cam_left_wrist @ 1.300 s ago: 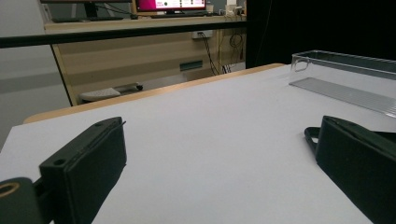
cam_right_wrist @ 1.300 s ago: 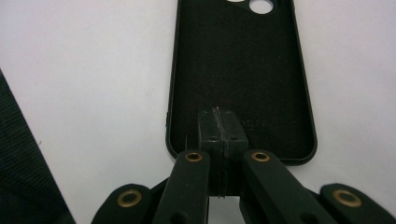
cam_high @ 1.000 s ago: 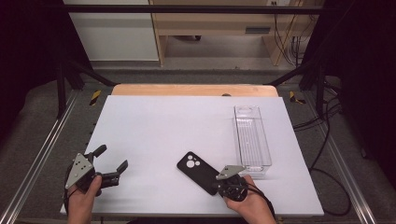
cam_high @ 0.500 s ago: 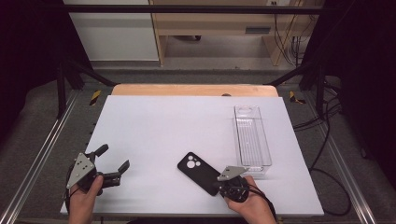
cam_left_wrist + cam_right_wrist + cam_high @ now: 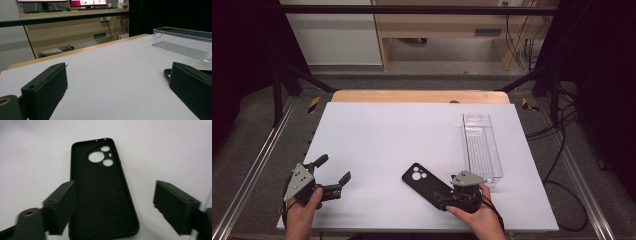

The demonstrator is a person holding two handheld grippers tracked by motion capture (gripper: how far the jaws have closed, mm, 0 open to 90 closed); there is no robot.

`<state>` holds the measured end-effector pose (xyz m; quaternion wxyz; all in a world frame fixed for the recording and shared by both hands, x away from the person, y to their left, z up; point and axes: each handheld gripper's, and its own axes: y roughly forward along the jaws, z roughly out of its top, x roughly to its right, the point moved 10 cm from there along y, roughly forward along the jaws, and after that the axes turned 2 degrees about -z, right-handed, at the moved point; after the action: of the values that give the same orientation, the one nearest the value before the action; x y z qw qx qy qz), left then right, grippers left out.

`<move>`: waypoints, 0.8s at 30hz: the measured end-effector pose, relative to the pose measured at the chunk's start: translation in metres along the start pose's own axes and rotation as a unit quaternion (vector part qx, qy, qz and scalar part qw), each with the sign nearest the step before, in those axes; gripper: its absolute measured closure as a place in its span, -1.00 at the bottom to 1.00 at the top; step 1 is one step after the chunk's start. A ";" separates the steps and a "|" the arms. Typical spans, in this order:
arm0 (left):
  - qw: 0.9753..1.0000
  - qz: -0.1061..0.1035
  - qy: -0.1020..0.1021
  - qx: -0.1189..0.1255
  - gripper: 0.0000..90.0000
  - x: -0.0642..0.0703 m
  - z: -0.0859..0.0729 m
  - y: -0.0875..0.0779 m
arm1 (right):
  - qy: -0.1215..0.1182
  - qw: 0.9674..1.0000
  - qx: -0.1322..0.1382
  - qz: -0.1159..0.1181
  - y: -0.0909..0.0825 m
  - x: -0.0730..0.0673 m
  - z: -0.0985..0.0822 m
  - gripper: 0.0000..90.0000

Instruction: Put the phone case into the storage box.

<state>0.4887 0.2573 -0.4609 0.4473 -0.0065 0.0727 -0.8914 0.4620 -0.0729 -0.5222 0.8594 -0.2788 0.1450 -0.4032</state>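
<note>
A black phone case (image 5: 424, 182) lies flat on the white table (image 5: 412, 135), inner side up, camera cut-outs at its far end. My right gripper (image 5: 447, 197) sits at the case's near end. Its jaws have just been opening. In the right gripper view the case (image 5: 100, 190) lies between the spread jaws of the right gripper (image 5: 115, 197), and neither pad touches it. My left gripper (image 5: 334, 169) rests open at the table's front left with nothing between its jaws, as the left gripper view (image 5: 117, 80) also shows.
A clear plastic tray (image 5: 482, 118) stands lengthwise at the right of the table, just beyond my right hand, and shows in the left gripper view (image 5: 180, 37). A wooden board (image 5: 417, 96) borders the far edge. Metal rails (image 5: 257, 165) flank the table; cables (image 5: 557, 150) trail at the right.
The right gripper's jaws stand wider apart at the case's near end than before. Both hands and the case have kept their places.
</note>
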 end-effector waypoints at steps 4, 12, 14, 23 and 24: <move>1.000 0.000 -0.001 0.001 -0.96 -0.001 0.000 0.000 | -0.002 1.000 -0.018 0.010 0.007 -0.003 -0.006 -0.78; 1.000 -0.001 0.001 0.001 -0.96 0.001 0.001 0.001 | -0.002 0.999 -0.047 0.025 0.015 -0.011 -0.013 -0.81; 1.000 -0.001 0.001 0.000 -0.96 0.001 0.000 0.001 | 0.000 0.998 -0.053 0.022 0.020 -0.012 -0.014 -0.83; 1.000 -0.002 -0.003 -0.004 -0.96 0.003 0.000 0.004 | -0.018 0.997 -0.080 0.010 0.033 -0.017 -0.021 -0.87; 1.000 -0.002 -0.004 -0.004 -0.97 0.004 0.000 0.005 | -0.026 0.997 -0.079 0.009 0.034 -0.017 -0.022 -0.87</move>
<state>0.4901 0.2515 -0.4619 0.4454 -0.0119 0.0745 -0.8922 0.4618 -0.0504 -0.5592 0.8418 -0.3548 0.1565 -0.3754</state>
